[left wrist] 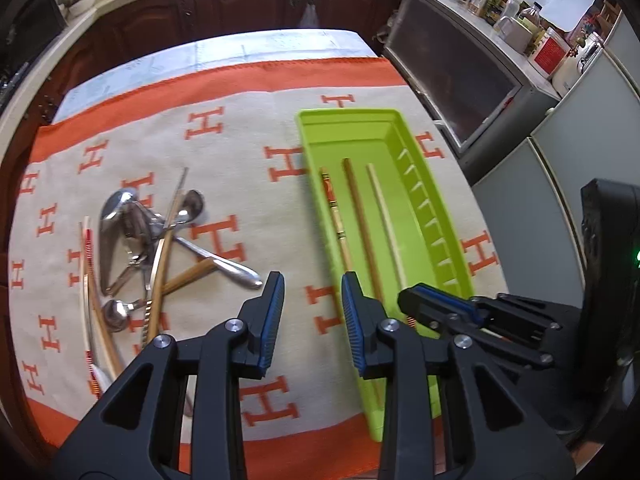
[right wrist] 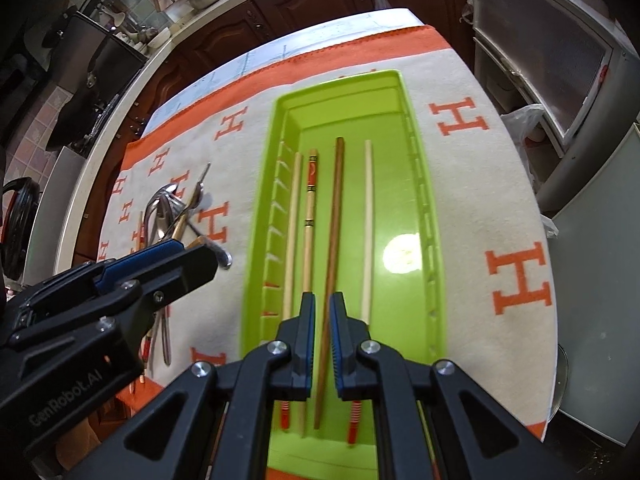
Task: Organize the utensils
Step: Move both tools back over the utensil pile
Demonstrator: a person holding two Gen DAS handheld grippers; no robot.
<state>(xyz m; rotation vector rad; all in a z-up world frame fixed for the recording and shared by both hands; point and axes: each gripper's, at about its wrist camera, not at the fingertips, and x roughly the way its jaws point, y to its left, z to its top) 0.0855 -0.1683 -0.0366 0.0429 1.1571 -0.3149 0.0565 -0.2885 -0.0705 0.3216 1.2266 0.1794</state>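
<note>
A lime green tray point(right wrist: 424, 200) lies on the cloth and holds several chopsticks side by side. My right gripper point(right wrist: 322, 312) hovers over its near end, jaws a narrow gap apart around a dark brown chopstick point(right wrist: 335, 216); the chopstick lies between the pads and I cannot tell if they pinch it. In the left wrist view the tray point(left wrist: 440, 216) is at the right and a pile of metal spoons and chopsticks point(left wrist: 156, 248) lies at the left. My left gripper point(left wrist: 313, 292) is open and empty above the cloth between pile and tray.
An orange-bordered cloth with H letters point(left wrist: 248, 184) covers the table. Dark wooden cabinets point(left wrist: 248, 4) run behind it. A grey cabinet with jars on top point(left wrist: 500, 40) stands to the right. The right gripper's body point(left wrist: 480, 316) sits over the tray's near end.
</note>
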